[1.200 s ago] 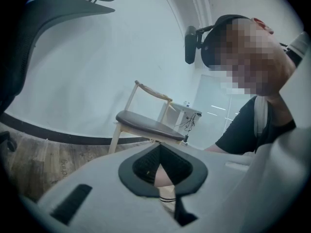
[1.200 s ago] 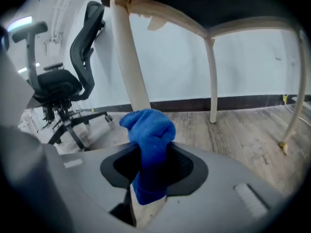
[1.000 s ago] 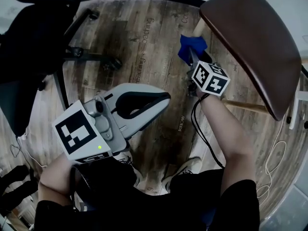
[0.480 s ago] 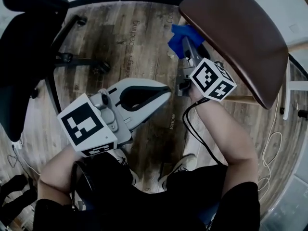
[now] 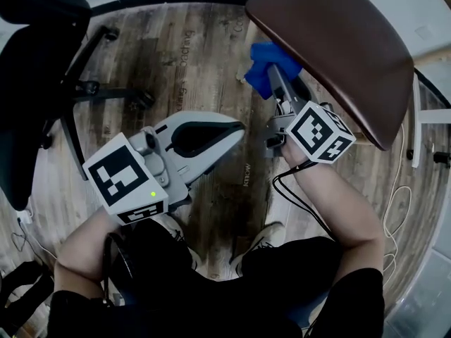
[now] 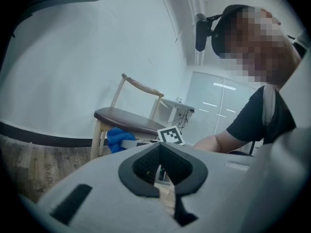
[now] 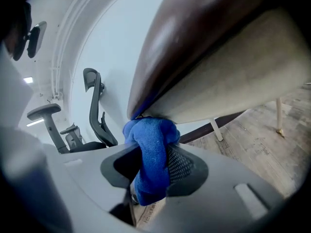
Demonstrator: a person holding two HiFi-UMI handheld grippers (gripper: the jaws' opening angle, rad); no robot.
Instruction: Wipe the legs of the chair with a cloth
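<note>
A wooden chair with a brown seat [image 5: 338, 48] stands at the upper right of the head view. My right gripper [image 5: 280, 76] is shut on a blue cloth [image 5: 264, 65] and holds it right under the seat's near corner. In the right gripper view the cloth [image 7: 153, 154] bulges from the jaws against the seat's pale underside [image 7: 233, 81]. From the left gripper view the cloth [image 6: 116, 139] sits beside the top of a pale front leg [image 6: 96, 141]. My left gripper [image 5: 236, 127] hovers shut and empty over the floor, left of the right one.
A black office chair [image 5: 42, 62] with a wheeled base [image 5: 106, 90] stands at the upper left. Cables [image 5: 398, 224] lie on the wooden floor at the right. A white frame [image 5: 419, 118] stands behind the wooden chair. The person's shoe [image 5: 261, 241] is below the grippers.
The right gripper and its cloth have shifted a little left and lower under the seat corner as the view swung. The left gripper has stayed shut and nearly still.
</note>
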